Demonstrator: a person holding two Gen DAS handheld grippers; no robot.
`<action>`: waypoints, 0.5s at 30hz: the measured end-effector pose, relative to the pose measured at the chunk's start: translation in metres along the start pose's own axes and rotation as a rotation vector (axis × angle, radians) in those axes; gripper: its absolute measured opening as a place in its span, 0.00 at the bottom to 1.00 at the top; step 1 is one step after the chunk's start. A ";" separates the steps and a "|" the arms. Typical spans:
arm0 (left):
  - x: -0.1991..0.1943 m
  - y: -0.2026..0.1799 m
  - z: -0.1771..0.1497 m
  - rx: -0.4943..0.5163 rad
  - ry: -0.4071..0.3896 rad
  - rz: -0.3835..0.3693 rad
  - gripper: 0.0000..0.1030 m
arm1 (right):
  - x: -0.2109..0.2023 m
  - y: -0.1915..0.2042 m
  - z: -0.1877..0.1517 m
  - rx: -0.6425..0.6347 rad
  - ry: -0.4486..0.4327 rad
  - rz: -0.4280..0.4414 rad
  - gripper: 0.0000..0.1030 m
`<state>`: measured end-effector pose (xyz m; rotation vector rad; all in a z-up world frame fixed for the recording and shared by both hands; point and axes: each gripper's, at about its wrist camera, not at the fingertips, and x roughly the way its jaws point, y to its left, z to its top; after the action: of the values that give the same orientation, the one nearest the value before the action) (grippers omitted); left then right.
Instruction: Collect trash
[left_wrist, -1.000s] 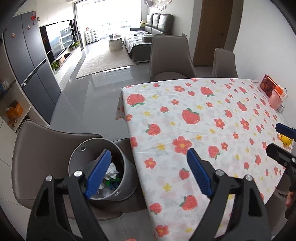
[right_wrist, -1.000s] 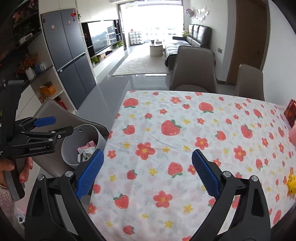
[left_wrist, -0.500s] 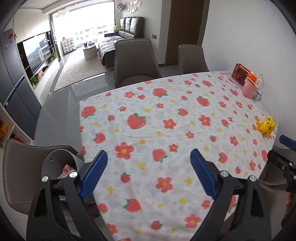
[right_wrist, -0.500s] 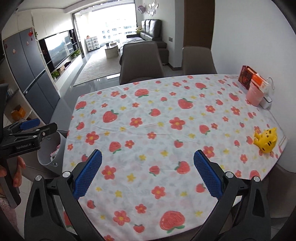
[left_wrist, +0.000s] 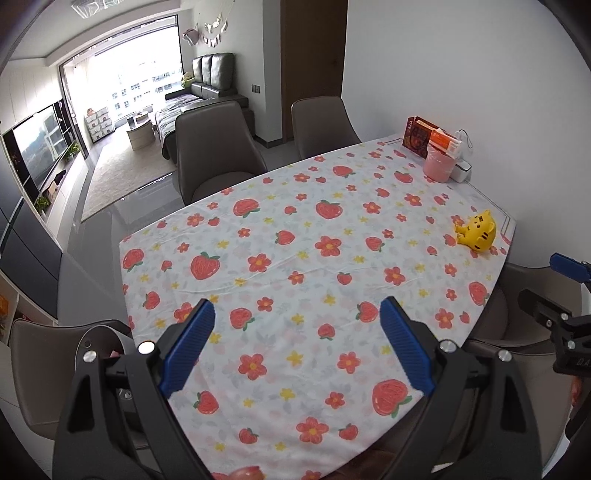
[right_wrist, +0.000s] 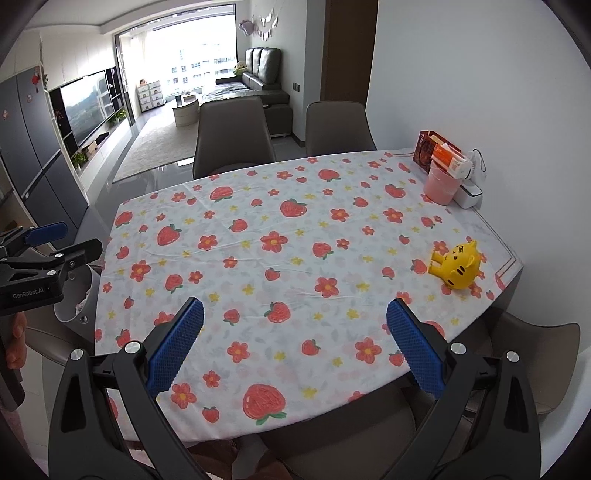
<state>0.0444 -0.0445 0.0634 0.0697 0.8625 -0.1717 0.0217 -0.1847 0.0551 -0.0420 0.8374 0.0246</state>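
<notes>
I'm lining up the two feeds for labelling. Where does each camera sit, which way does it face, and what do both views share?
Left wrist: on the left gripper, angled down over the strawberry tablecloth; shows its own open blue fingers and the right gripper at the right edge.
Right wrist: on the right gripper, facing likewise; shows its open fingers, the left gripper, and a hand.
Shared: the tablecloth, yellow tiger toy, pink cup, grey bin.

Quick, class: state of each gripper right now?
Left gripper: open, holding nothing, above the tablecloth.
Right gripper: open, holding nothing.
</notes>
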 end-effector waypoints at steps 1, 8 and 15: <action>-0.004 -0.003 0.001 0.003 0.000 -0.002 0.88 | -0.004 -0.002 -0.001 0.001 -0.001 0.001 0.93; -0.023 -0.020 -0.001 0.030 0.010 0.011 0.88 | -0.019 -0.009 -0.008 0.021 0.008 0.002 0.93; -0.032 -0.032 -0.004 0.065 0.029 -0.002 0.88 | -0.033 -0.013 -0.013 0.041 0.014 -0.003 0.93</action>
<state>0.0153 -0.0714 0.0855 0.1322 0.8861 -0.2014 -0.0094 -0.1984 0.0711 -0.0050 0.8517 0.0049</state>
